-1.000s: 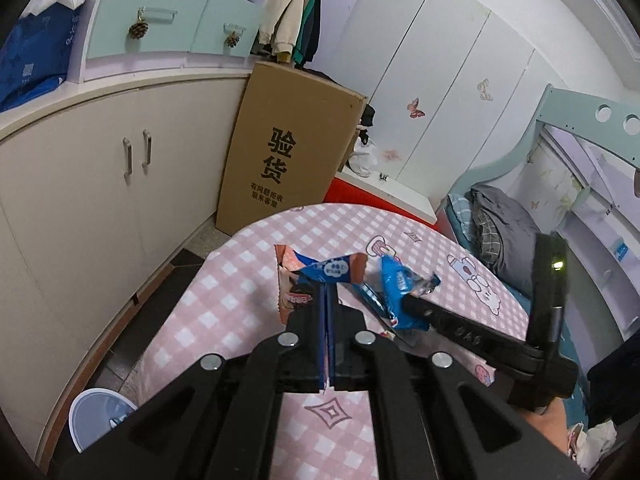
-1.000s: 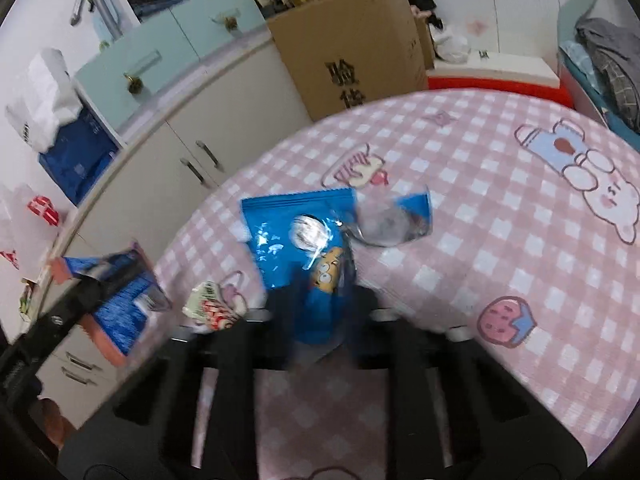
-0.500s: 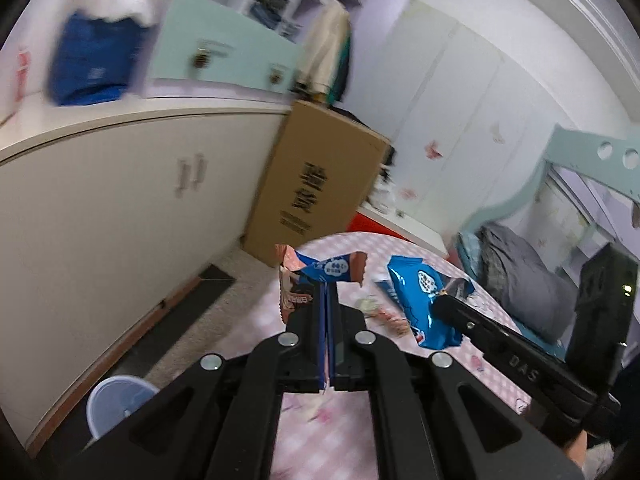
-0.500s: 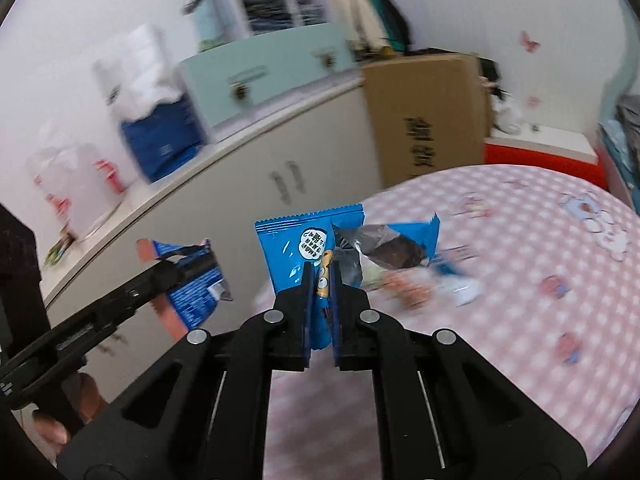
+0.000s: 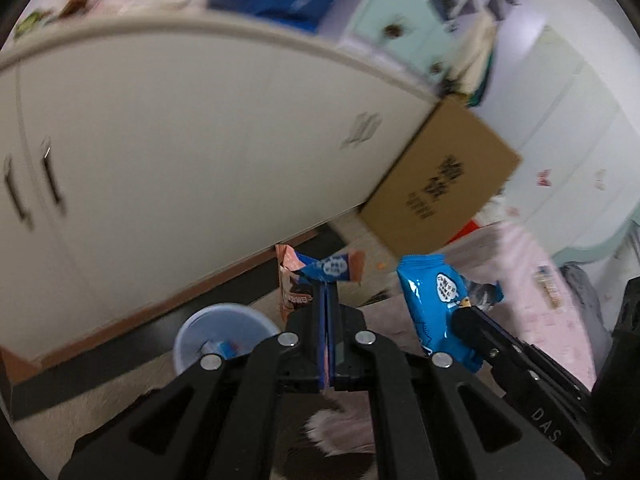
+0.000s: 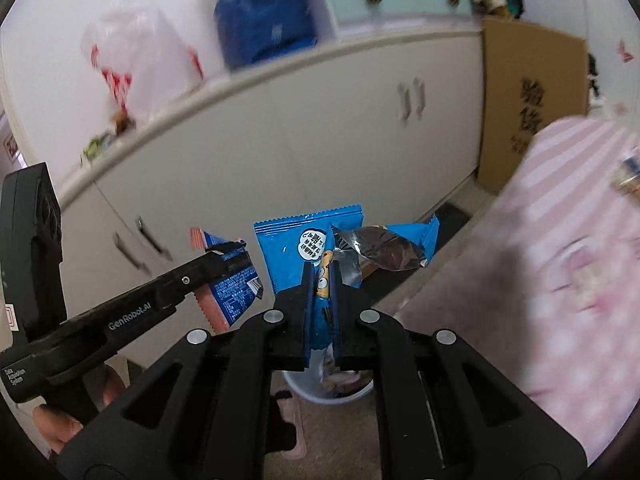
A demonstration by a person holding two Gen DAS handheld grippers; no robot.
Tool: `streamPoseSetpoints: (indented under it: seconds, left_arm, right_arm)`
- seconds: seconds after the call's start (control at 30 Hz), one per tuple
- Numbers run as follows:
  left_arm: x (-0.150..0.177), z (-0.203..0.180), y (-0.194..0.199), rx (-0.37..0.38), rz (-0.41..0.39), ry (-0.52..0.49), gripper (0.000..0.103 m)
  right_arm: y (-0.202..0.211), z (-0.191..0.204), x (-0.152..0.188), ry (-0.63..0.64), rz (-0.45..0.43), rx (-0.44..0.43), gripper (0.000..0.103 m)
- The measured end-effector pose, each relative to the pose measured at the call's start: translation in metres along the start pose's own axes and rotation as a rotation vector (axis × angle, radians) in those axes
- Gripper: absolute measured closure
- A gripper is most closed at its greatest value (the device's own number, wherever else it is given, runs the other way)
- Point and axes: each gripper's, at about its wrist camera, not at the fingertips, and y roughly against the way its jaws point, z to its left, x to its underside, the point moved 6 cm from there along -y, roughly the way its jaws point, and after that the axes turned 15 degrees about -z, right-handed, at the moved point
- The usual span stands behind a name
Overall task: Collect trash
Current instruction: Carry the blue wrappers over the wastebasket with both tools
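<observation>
My left gripper (image 5: 327, 292) is shut on an orange and blue snack wrapper (image 5: 320, 268), held in the air over the floor. My right gripper (image 6: 321, 268) is shut on a bright blue snack bag (image 6: 308, 240) with a torn silvery flap (image 6: 380, 248). In the left wrist view the blue bag (image 5: 436, 300) hangs just to the right of my wrapper. In the right wrist view the left gripper (image 6: 236, 258) and its wrapper (image 6: 232, 284) sit to the left. A pale blue trash bin stands on the floor below: (image 5: 222, 330) left of the fingers, (image 6: 332, 388) partly hidden under the right gripper.
White cabinets (image 5: 180, 152) with dark handles run along the wall behind. A brown cardboard box (image 5: 440, 188) leans against them. The round table with pink checked cloth (image 6: 560, 240) lies to the right. A hand (image 6: 60, 420) grips the left tool.
Both grippers have swung left off the table with their wrappers still pinched. The cabinets and floor now fill the view, and the trash bin has come in below.
</observation>
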Motion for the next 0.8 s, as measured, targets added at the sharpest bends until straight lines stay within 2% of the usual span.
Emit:
streamPoseSetpoints:
  seconds: [0.07, 0.3, 0.4, 0.47, 0.5, 0.67, 0.8]
  left_arm:
    - [0.012, 0.027, -0.017, -0.027, 0.048, 0.038, 0.102]
    - [0.058, 0.089, -0.069, -0.113, 0.191, 0.077, 0.102]
    - [0.075, 0.105, -0.086, -0.137, 0.237, 0.074, 0.102]
    - [0.084, 0.111, -0.093, -0.145, 0.256, 0.07, 0.102]
    - [0.087, 0.113, -0.096, -0.147, 0.269, 0.072, 0.102]
    - [0.1, 0.115, -0.111, -0.153, 0.312, 0.068, 0.102]
    - [0.104, 0.11, -0.115, -0.152, 0.326, 0.062, 0.101]
  right_arm:
    - [-0.026, 0.007, 0.02, -0.012, 0.044, 0.001, 0.095]
    - [-0.095, 0.009, 0.078, -0.024, 0.165, 0.009, 0.092]
    - [-0.121, 0.003, 0.1, -0.036, 0.208, 0.008, 0.082]
    - [-0.135, -0.004, 0.114, -0.055, 0.24, 0.019, 0.059]
    - [-0.136, -0.004, 0.119, -0.058, 0.246, 0.025, 0.056]
    - [-0.146, -0.012, 0.132, -0.074, 0.275, 0.04, 0.055]
    - [-0.146, -0.014, 0.131, -0.065, 0.275, 0.046, 0.051]
